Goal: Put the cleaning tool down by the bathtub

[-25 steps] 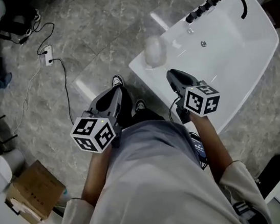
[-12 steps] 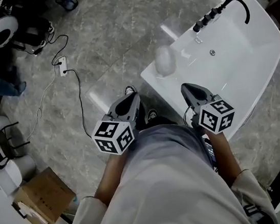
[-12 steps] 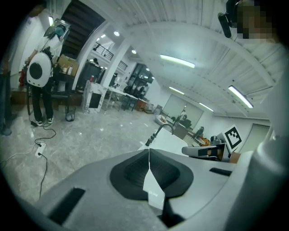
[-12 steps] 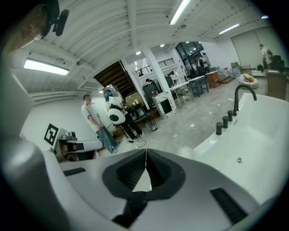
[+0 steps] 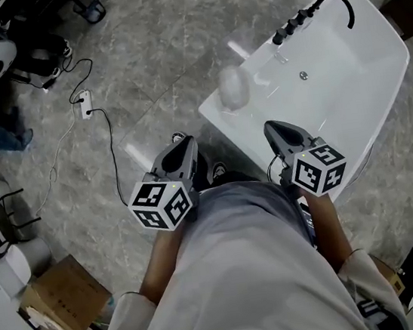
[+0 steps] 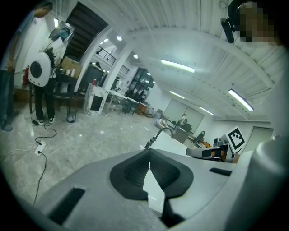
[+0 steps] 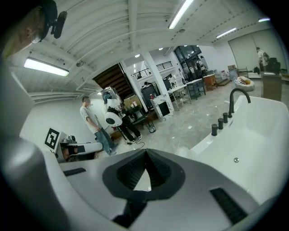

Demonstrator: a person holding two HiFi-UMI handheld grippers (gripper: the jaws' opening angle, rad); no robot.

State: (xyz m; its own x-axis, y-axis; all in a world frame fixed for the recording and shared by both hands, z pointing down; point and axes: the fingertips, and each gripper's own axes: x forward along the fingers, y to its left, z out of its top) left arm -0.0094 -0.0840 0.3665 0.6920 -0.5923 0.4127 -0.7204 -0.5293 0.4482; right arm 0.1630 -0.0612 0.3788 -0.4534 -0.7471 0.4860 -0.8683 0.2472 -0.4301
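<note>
1. Right gripper (image 5: 271, 126) has just been closing its jaws, and they now meet at the tips with nothing between them; against the tub (image 5: 349, 94) it sits about where it did a second ago
2. Since then the tool (image 5: 232, 88) has not shifted: this pale, rounded lump, too blurred to make out further, lies on the rim at the tub's near left corner
3. Neither gripper touches the tool; it lies ahead of the right gripper and a little to its left, with bare white rim between them
4. Left gripper (image 5: 187, 142) hangs over the floor (image 5: 160, 52) just beside the tub's outer wall, its jaws closed tip to tip and empty; through the wedge behind the tips its own view shows only the tub's white
5. Both grippers point forward and somewhat down, roughly level with each other, and the right one's tip is over the tub's near edge
6. A black tap (image 5: 300, 16) stands along the tub's far rim, and a small drain (image 5: 303, 75) shows in the basin below it
7. On the grey floor to the left lies a power strip (image 5: 84, 105) with a dark cable (image 5: 111, 147) trailing toward the person; a box (image 5: 65, 298) sits at the lower left
</note>
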